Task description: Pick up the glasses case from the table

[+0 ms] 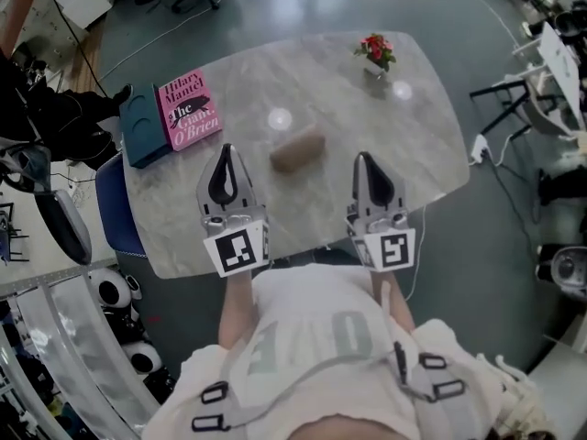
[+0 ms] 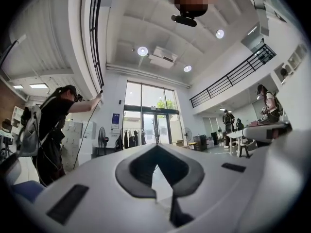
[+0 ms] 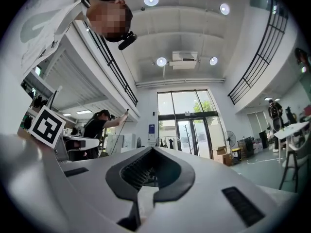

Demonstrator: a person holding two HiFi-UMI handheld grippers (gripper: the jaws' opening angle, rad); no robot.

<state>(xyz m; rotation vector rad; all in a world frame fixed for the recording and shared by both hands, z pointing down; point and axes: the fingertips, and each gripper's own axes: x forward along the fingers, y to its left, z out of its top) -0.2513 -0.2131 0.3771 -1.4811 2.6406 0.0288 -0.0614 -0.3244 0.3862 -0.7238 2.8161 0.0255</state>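
With the left gripper (image 1: 226, 159) and right gripper (image 1: 365, 165) both clenched on nothing, the case (image 1: 298, 148) on the table (image 1: 367, 108), just ahead of and between their tips, would likely be shoved or rolled away if either closes in before its jaws part.

Bare table (image 1: 312, 204) surrounds the glasses case (image 1: 298, 148); book (image 1: 188, 108) and flower vase (image 1: 375, 55) stand well apart
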